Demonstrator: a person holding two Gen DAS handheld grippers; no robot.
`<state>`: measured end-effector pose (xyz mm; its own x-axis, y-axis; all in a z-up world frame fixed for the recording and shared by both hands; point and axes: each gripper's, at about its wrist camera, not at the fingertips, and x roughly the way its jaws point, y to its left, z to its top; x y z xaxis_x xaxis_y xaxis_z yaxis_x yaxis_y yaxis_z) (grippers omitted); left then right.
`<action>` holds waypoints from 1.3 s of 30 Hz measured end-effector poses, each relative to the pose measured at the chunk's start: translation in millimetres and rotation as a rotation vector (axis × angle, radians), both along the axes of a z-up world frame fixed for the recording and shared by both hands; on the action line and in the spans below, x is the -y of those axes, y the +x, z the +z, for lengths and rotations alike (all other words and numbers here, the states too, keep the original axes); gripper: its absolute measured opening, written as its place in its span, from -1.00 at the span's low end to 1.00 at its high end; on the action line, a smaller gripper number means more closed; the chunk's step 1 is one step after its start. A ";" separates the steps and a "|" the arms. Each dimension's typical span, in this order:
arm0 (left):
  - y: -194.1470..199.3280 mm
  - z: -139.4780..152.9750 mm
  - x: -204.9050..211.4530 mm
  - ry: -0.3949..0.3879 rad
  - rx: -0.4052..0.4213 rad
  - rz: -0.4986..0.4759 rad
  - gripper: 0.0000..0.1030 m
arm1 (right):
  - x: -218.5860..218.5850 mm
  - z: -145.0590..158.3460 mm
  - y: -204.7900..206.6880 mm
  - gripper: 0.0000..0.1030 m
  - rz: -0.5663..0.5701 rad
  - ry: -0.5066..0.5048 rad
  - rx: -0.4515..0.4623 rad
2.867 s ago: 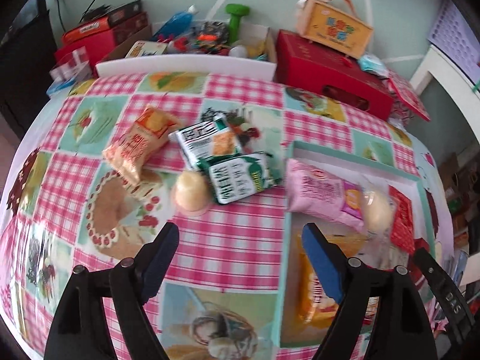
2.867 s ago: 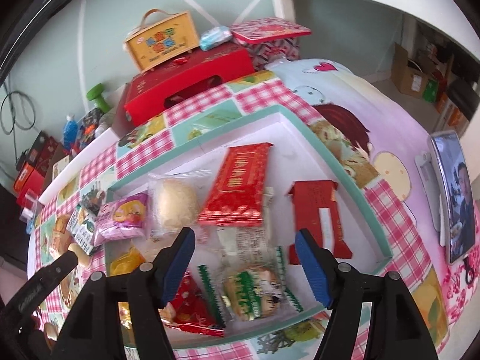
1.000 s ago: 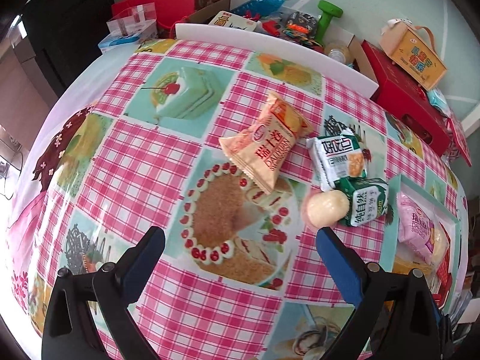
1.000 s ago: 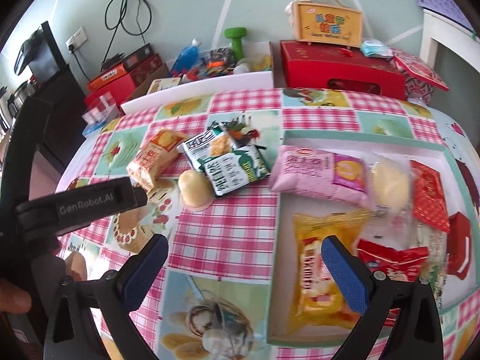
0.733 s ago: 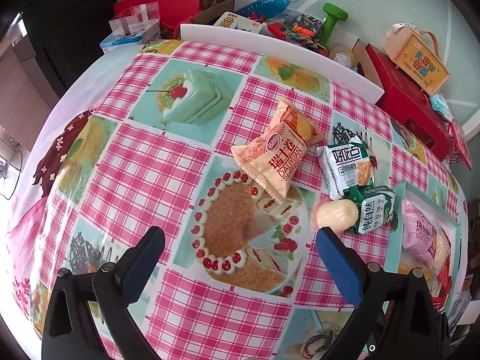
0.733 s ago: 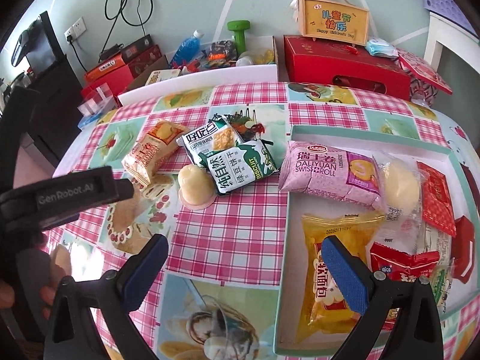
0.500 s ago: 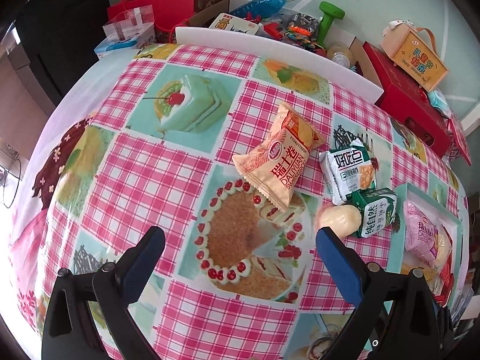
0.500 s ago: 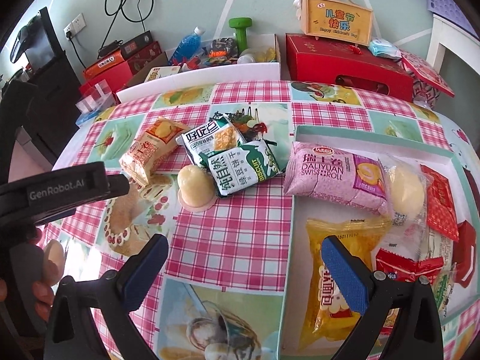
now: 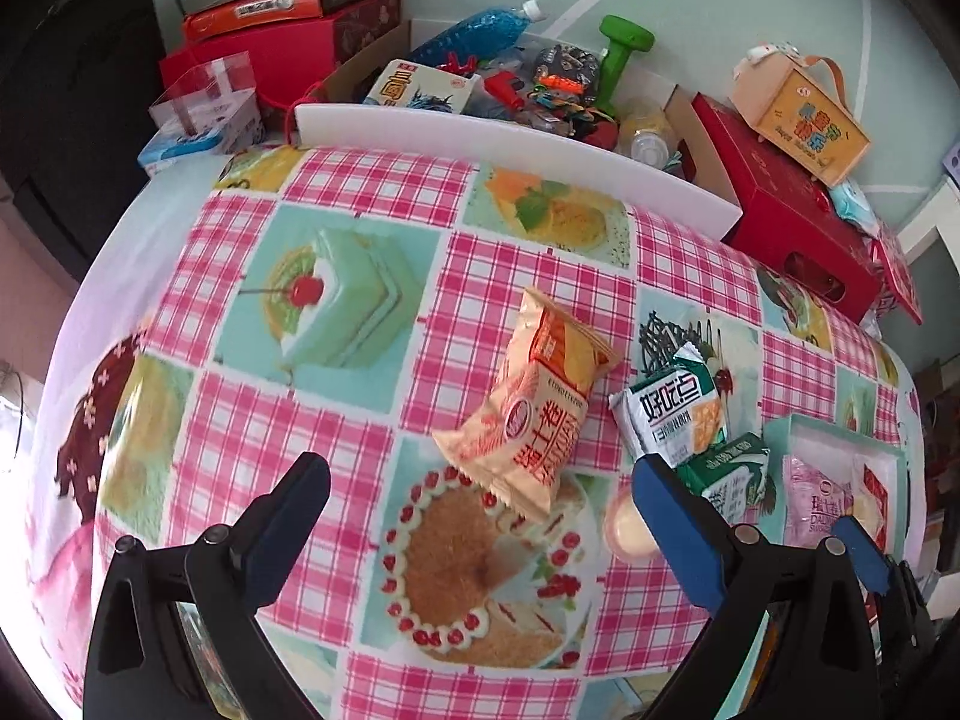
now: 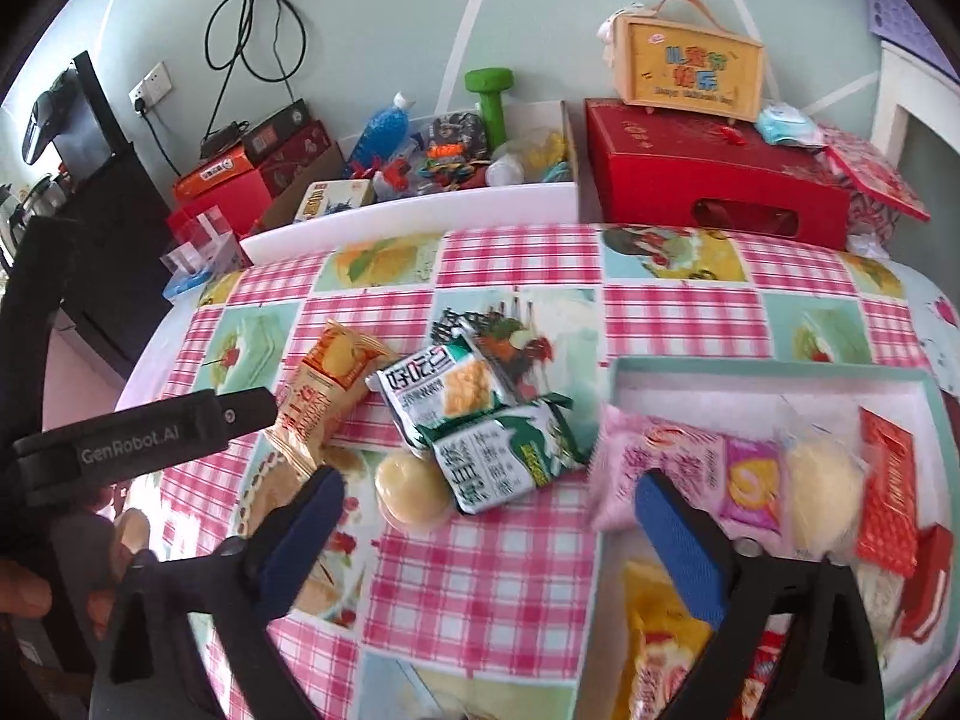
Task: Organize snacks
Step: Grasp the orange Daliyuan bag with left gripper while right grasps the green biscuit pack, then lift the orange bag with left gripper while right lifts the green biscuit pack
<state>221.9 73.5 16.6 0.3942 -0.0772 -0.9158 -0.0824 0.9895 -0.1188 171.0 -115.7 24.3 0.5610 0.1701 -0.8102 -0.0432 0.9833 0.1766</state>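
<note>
On the checked tablecloth lie an orange snack pack (image 9: 534,414) (image 10: 327,396), a white-green cracker pack (image 9: 675,411) (image 10: 444,390), a green biscuit pack (image 9: 729,480) (image 10: 510,459) and a round yellow cake (image 9: 630,531) (image 10: 411,489). The teal-rimmed tray (image 10: 762,369) (image 9: 834,426) at the right holds a pink roll pack (image 10: 690,468), a wrapped bun (image 10: 825,474) and red packs (image 10: 888,498). My left gripper (image 9: 480,501) hovers open just short of the orange pack. My right gripper (image 10: 489,519) is above the yellow cake and green pack; its jaws are closing with nothing pressed between them.
Behind the table a white bin (image 10: 420,210) holds toys, a blue bottle and a green dumbbell (image 10: 492,99). A red gift box (image 10: 714,180) with a yellow carry box (image 10: 690,69) on it stands back right. Red boxes (image 9: 276,42) sit back left. A hand (image 10: 24,594) holds the left gripper's body.
Both grippers have shifted over the table; the loose snacks now lie nearer the fingers in both views. The right gripper's fingers have drawn closer together. No snack has moved.
</note>
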 end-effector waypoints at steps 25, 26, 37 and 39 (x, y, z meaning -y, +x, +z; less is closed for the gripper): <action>14.7 -53.6 17.0 -0.043 -0.028 0.028 -0.09 | 14.3 -26.7 48.4 0.31 -0.047 0.057 -0.166; 13.0 -53.9 16.9 -0.039 -0.026 0.028 -0.09 | 16.1 -25.6 49.4 0.29 -0.060 0.067 -0.175; 3.0 -49.0 -0.3 -0.046 -0.038 0.044 -0.09 | 22.0 -37.8 56.1 0.10 -0.171 0.239 -0.353; 2.3 -48.3 -0.3 -0.039 -0.037 0.041 -0.09 | 23.9 -43.4 56.5 0.10 -0.209 0.263 -0.384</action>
